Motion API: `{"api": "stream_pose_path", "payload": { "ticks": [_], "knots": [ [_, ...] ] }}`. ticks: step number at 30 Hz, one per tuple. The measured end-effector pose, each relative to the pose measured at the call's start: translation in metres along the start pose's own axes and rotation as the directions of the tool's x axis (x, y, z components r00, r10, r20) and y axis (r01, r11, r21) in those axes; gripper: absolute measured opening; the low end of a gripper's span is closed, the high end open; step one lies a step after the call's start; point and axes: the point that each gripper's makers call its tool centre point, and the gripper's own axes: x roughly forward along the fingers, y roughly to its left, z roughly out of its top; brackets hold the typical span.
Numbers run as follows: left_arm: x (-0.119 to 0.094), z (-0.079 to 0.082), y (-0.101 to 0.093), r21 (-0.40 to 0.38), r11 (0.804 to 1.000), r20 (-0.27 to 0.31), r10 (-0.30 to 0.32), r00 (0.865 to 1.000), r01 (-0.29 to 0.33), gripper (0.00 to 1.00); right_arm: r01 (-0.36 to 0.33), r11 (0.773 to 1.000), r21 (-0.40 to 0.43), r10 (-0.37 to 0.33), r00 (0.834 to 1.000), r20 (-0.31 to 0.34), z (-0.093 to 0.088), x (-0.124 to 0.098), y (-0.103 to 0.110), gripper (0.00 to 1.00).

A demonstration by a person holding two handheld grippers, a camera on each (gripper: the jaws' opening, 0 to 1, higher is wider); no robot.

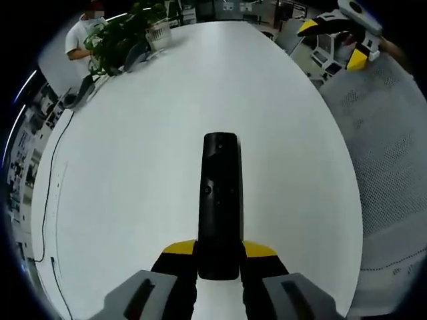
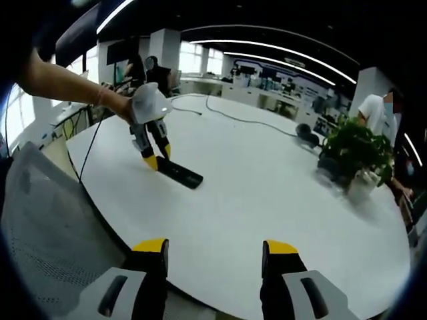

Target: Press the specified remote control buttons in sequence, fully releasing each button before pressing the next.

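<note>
A long black remote point(image 1: 220, 193) lies flat on the white table point(image 1: 127, 173), its near end clamped between the yellow tips of my left gripper point(image 1: 219, 252). In the right gripper view the same remote point(image 2: 181, 175) rests on the table point(image 2: 267, 200), with the left gripper point(image 2: 155, 157) shut on its end and a person's hand holding that gripper. My right gripper point(image 2: 215, 250) hovers over the near table edge, open with nothing between its jaws. It also appears far off as the right gripper point(image 1: 337, 41), well apart from the remote.
A potted plant point(image 2: 350, 153) stands at the table's far side, also seen as the plant point(image 1: 123, 40). A grey mesh chair point(image 2: 47, 227) sits by the table edge. A black cable point(image 2: 233, 115) runs across the far tabletop. A person point(image 2: 377, 110) stands behind the plant.
</note>
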Motion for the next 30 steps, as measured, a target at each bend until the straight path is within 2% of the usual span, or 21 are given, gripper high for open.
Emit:
{"api": "stream_pose_path", "payload": {
  "ticks": [9, 22, 30],
  "knots": [
    [0.001, 0.004, -0.022, 0.028, 1.000, -0.009, 0.012, 1.000, -0.011, 0.24, 0.013, 1.000, 0.014, -0.013, 1.000, 0.000, -0.001, -0.001, -0.004, 0.51],
    [0.001, 0.006, -0.047, 0.027, 1.000, -0.015, -0.013, 1.000, 0.013, 0.24, 0.031, 0.999, 0.018, -0.032, 0.999, 0.015, -0.001, -0.003, -0.007, 0.50],
    [0.000, 0.006, -0.064, 0.013, 1.000, 0.001, -0.016, 1.000, 0.016, 0.24, -0.001, 1.000, 0.013, 0.001, 1.000, 0.005, -0.002, -0.002, 0.000, 0.47]
  ]
}}
